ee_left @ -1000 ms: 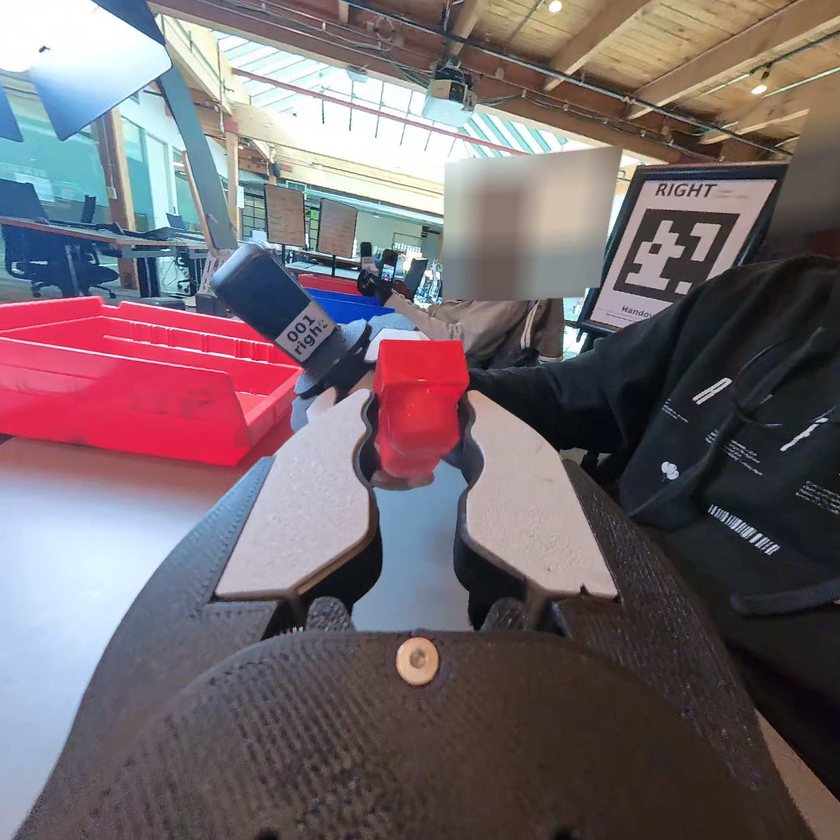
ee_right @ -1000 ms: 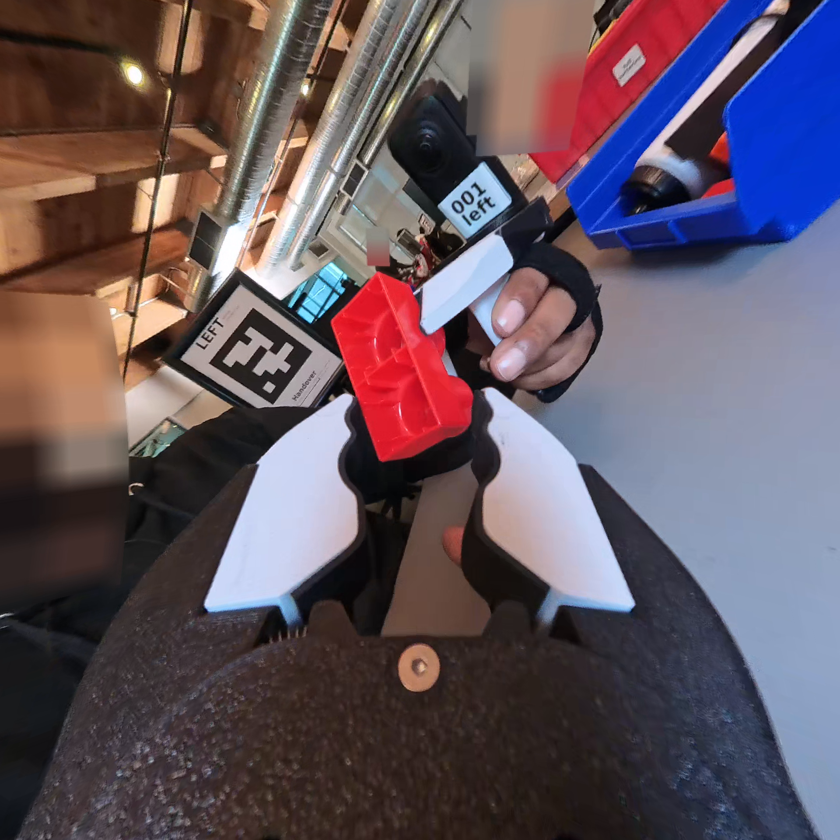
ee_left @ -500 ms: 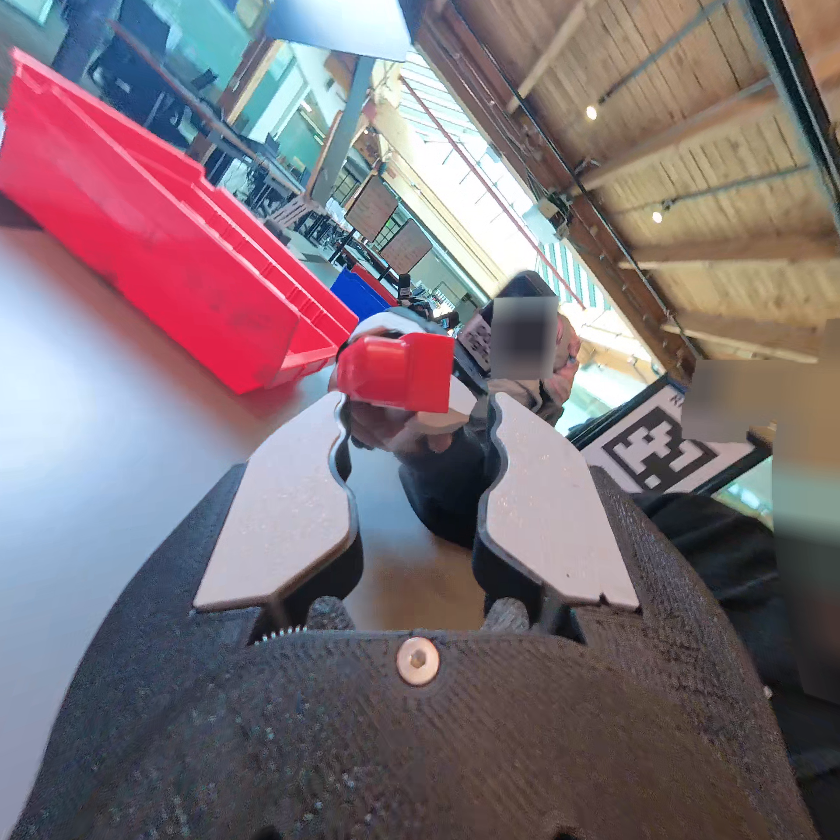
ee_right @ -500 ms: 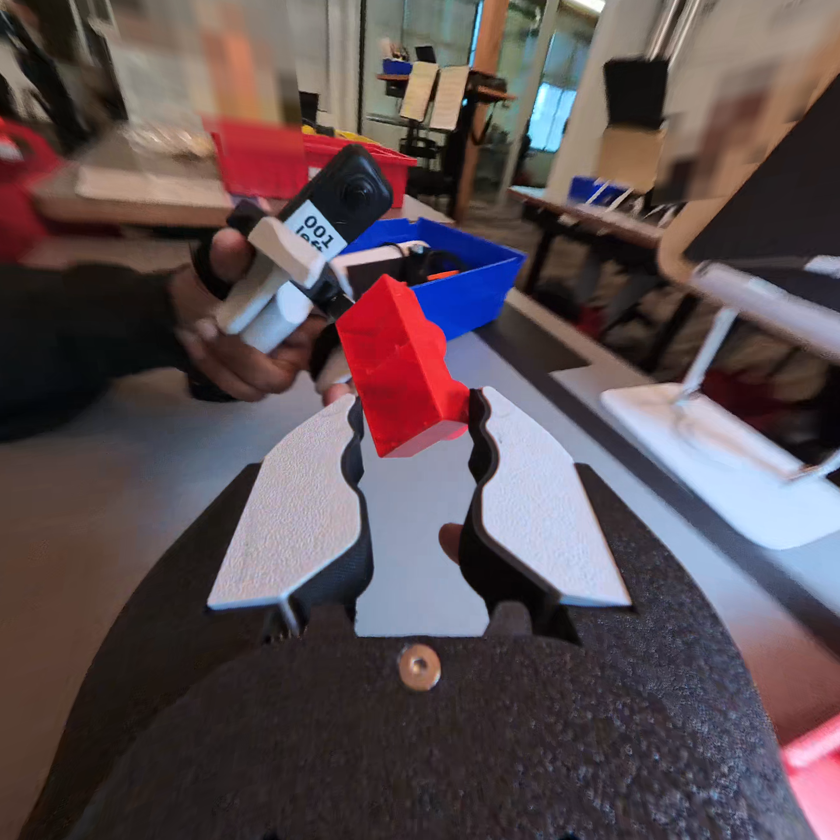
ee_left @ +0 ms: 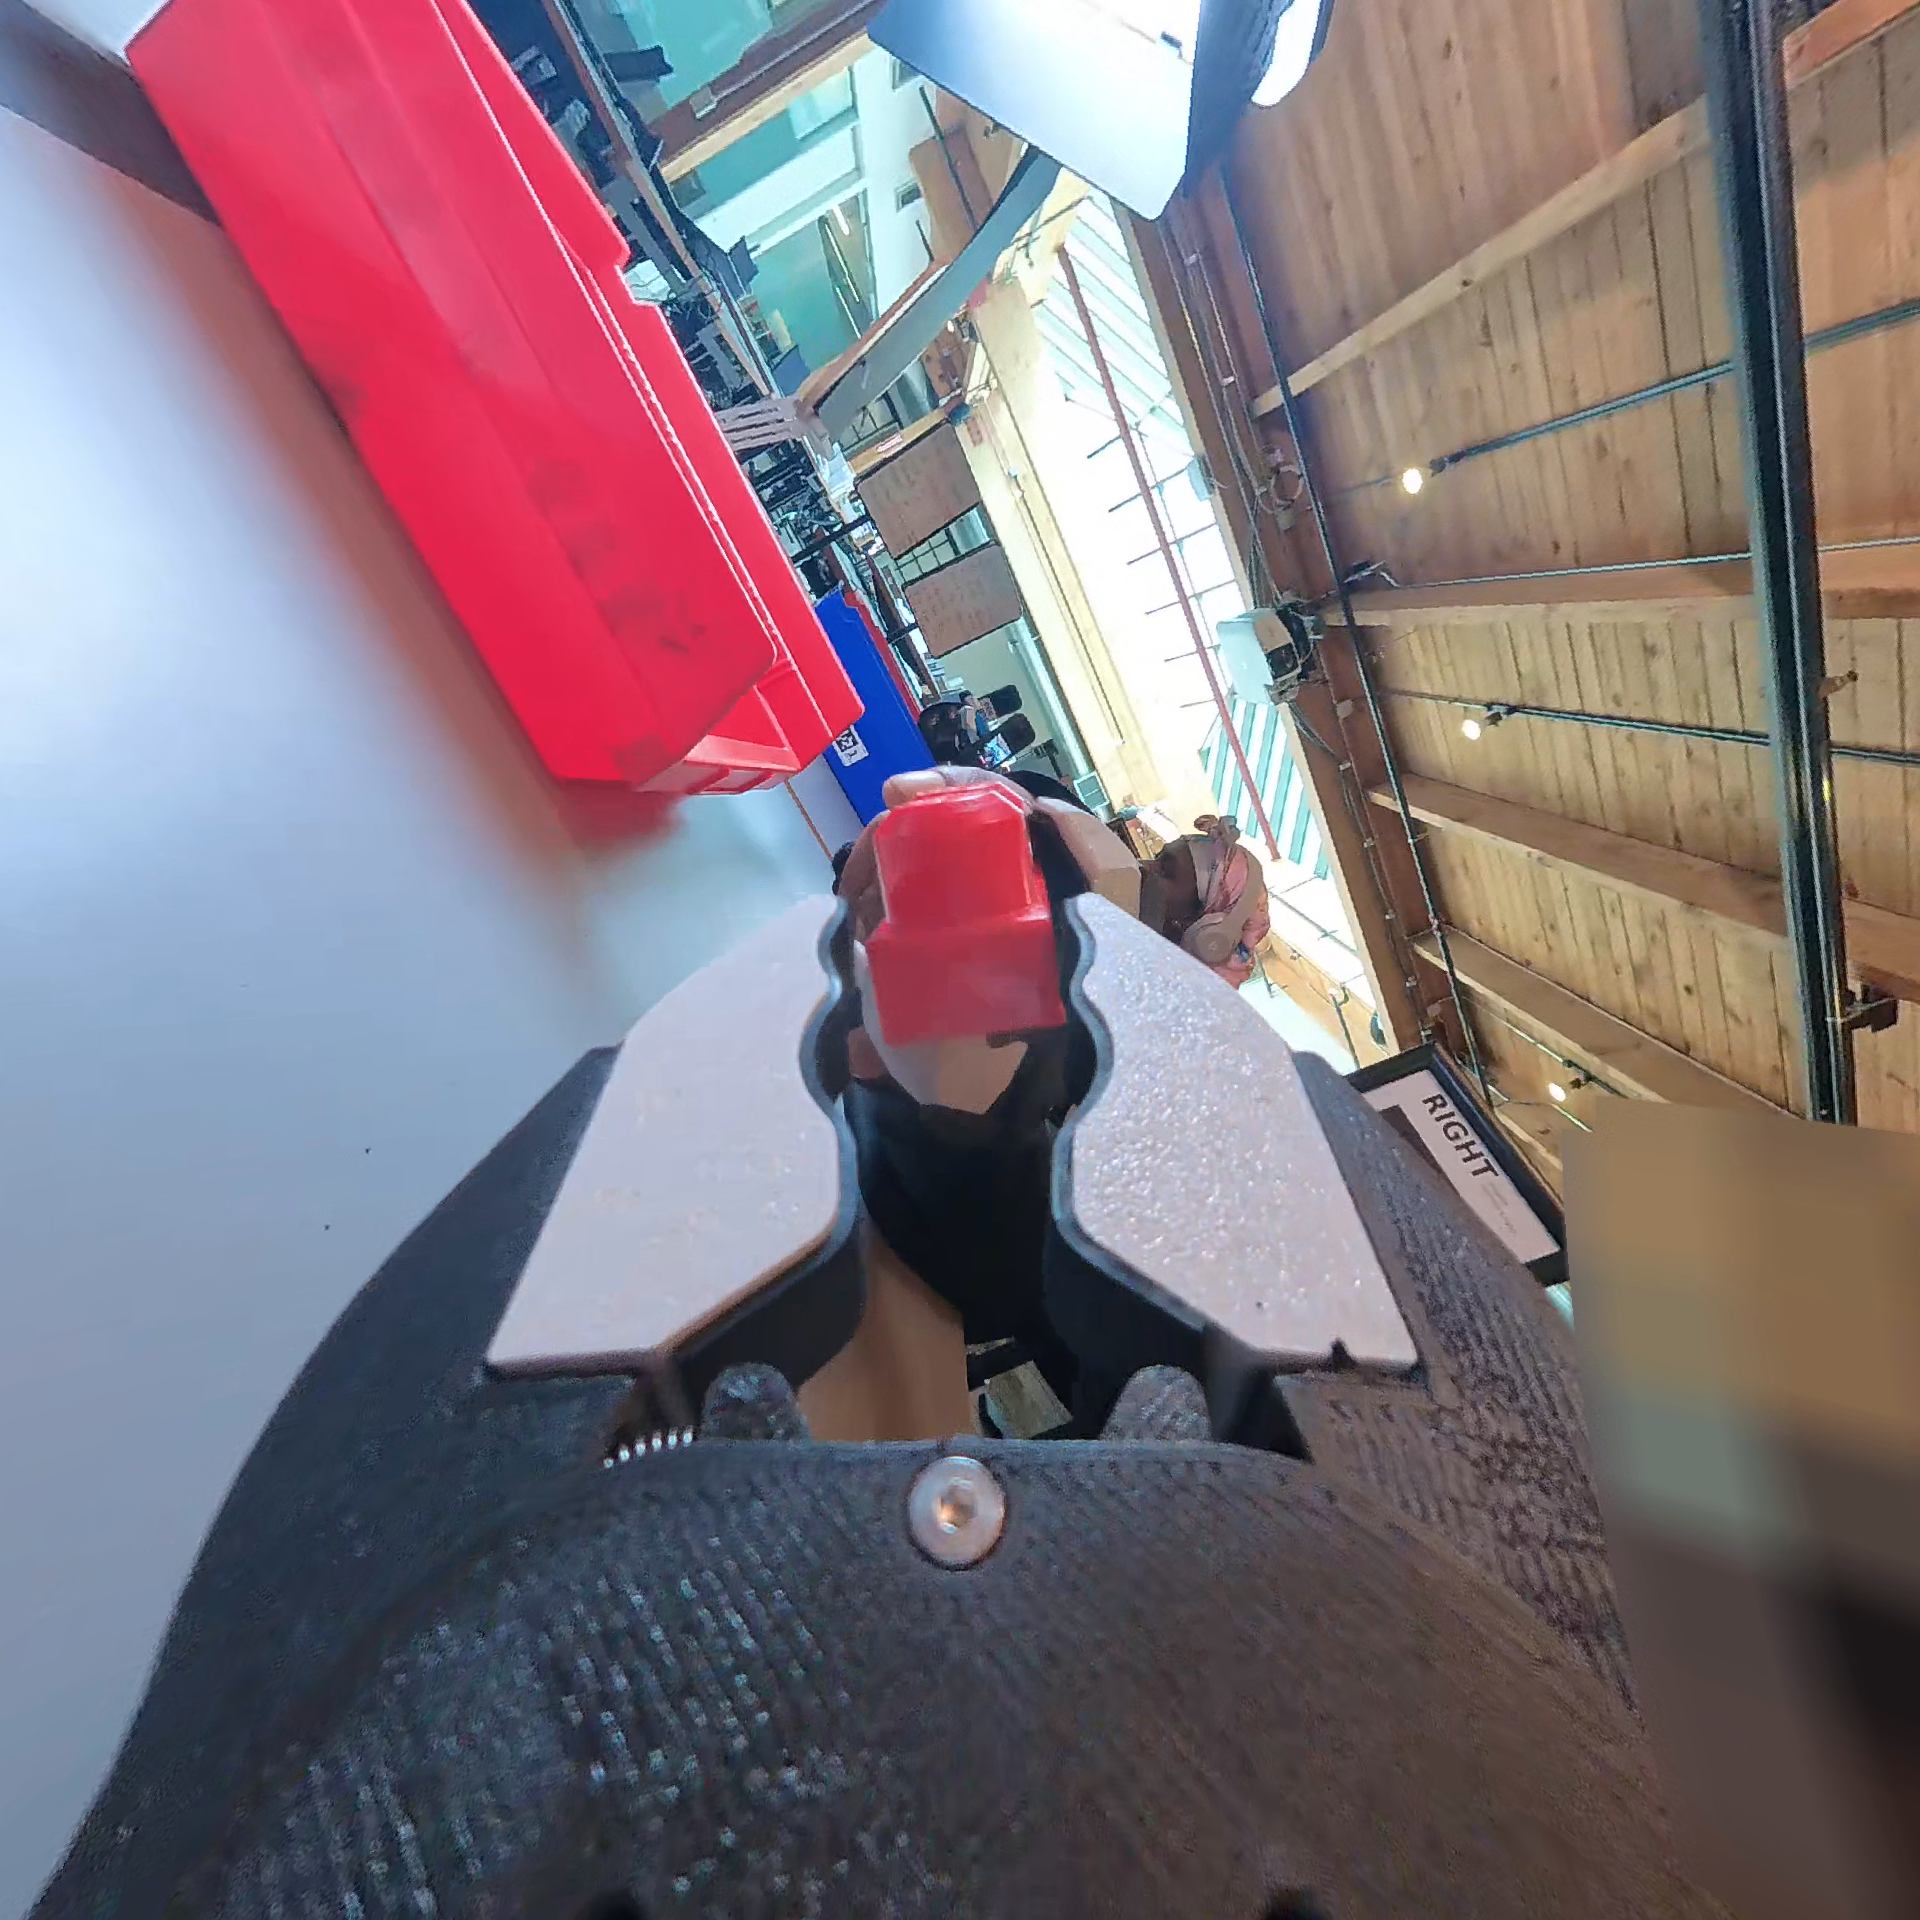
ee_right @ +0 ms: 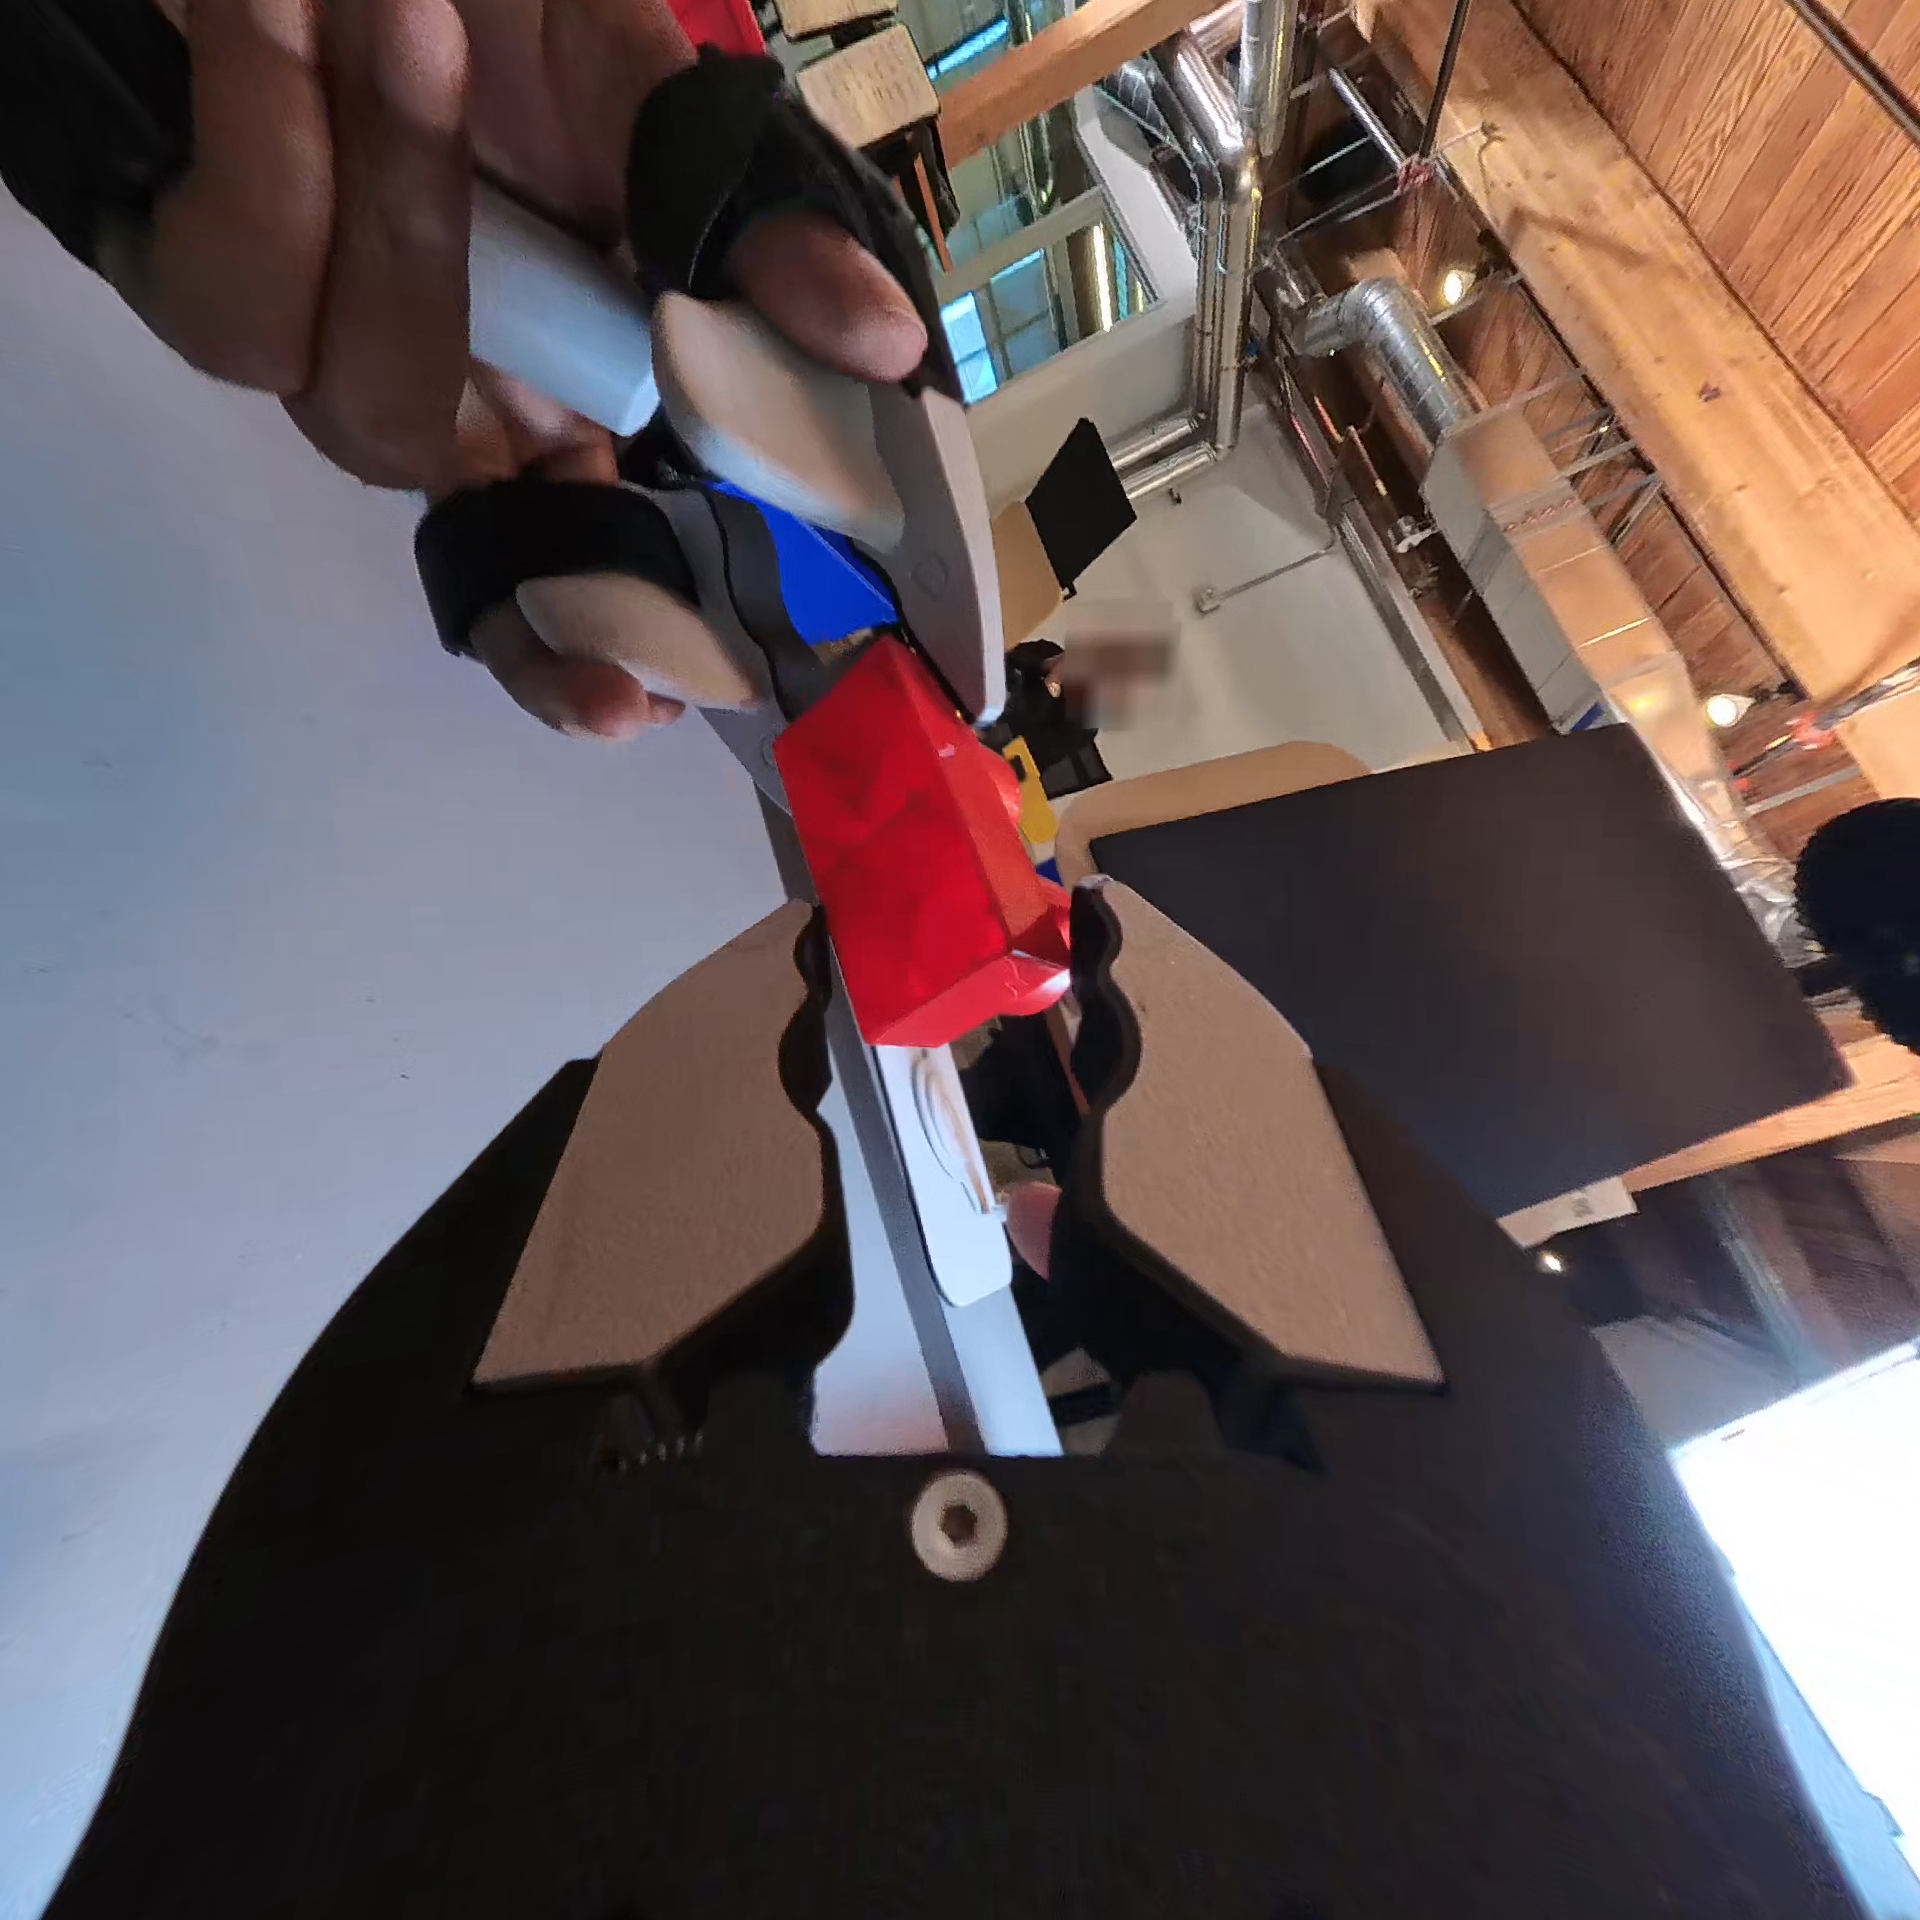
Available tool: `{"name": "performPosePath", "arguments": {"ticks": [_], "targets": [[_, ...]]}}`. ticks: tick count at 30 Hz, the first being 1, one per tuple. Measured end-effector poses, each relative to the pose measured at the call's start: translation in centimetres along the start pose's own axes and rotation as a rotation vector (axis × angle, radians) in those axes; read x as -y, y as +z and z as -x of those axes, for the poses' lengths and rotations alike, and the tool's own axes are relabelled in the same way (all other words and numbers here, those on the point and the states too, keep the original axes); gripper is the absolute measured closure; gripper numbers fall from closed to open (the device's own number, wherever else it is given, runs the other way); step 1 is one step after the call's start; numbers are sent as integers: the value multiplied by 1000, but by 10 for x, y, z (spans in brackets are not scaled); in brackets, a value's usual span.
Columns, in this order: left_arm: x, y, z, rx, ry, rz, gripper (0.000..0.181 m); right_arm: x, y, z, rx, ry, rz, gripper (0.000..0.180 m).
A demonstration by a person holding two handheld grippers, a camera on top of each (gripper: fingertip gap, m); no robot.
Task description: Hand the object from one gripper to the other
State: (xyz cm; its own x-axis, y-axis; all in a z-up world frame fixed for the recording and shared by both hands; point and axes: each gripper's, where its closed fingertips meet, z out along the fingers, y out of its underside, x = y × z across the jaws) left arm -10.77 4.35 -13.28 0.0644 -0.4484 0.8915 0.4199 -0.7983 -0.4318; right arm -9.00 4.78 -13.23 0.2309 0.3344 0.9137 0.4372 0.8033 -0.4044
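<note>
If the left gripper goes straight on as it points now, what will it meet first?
Probably the red plastic block, already between the jaws of the left gripper; the right gripper holds it.

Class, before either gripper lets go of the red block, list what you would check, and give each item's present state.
1. Right gripper closed on the red block: ok.
2. Left gripper has a finger on each side of the red block: ok.
3. Left grip firm enough to hold alone: cannot tell.
4. Red block held clear of the table: ok.
5. Red bin away from both grippers: ok.
</note>
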Motion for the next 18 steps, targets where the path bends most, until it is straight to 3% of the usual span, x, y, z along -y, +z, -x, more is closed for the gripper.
{"name": "performPosePath", "arguments": {"ticks": [5, 8, 13, 18], "targets": [[-2, 0, -1, 14, 55, 20, 146, -1, 1, -1, -10, -1, 4, 135], [2, -1, -1, 47, 155, 3, 146, -1, 2, -3, 32, 153, -10, 135], [14, -10, -16, 41, 424, -37, 146, 6, 0, -13, 238, 793, -98, 125], [2, -13, -45, -15, 861, -33, 146, 30, -10, -2, 685, 1418, -228, 122]]}}
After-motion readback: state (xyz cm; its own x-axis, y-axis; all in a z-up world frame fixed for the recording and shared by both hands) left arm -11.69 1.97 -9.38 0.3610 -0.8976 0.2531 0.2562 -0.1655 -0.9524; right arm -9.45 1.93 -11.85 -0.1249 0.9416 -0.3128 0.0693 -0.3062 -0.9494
